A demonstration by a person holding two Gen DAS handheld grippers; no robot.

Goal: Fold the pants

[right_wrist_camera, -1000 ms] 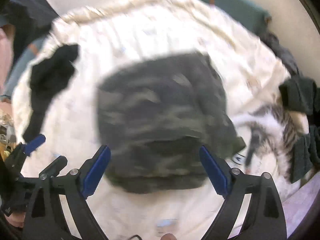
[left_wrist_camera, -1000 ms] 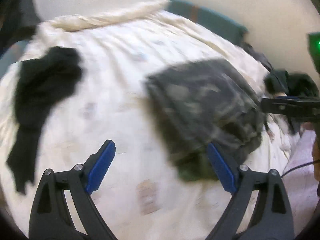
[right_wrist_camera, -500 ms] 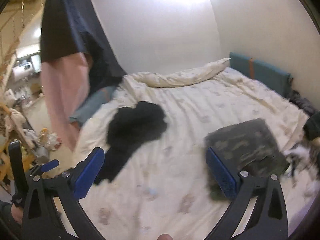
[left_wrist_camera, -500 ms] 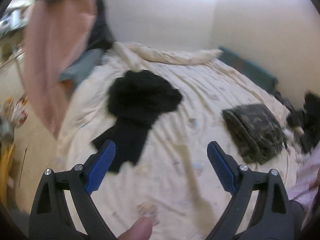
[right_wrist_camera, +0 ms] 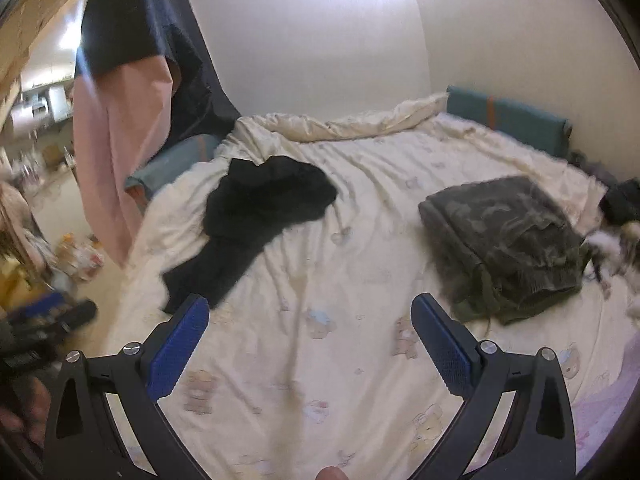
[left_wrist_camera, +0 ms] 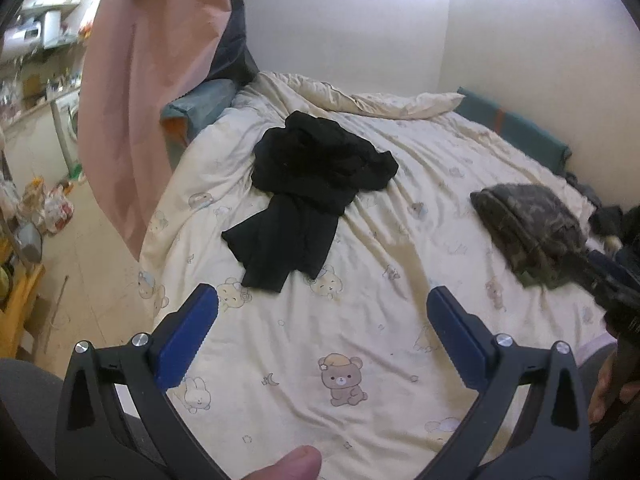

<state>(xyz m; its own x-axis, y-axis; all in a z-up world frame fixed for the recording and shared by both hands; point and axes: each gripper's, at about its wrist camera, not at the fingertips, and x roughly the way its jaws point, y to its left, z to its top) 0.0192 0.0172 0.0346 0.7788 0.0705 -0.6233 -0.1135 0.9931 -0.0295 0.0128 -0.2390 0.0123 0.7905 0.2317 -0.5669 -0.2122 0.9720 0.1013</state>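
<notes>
The left gripper (left_wrist_camera: 320, 332) and the right gripper (right_wrist_camera: 310, 338) hover spread and empty over the near edge of the cream bear-print duvet (left_wrist_camera: 360, 360). Farther in, crumpled black pants (left_wrist_camera: 312, 184) lie toward its left edge; folded camouflage pants (right_wrist_camera: 508, 236) toward its right edge.

Black tongs (left_wrist_camera: 320, 328), blue ribbed pads (right_wrist_camera: 178, 346), silver screws, bare thumb tip (left_wrist_camera: 298, 462).
</notes>
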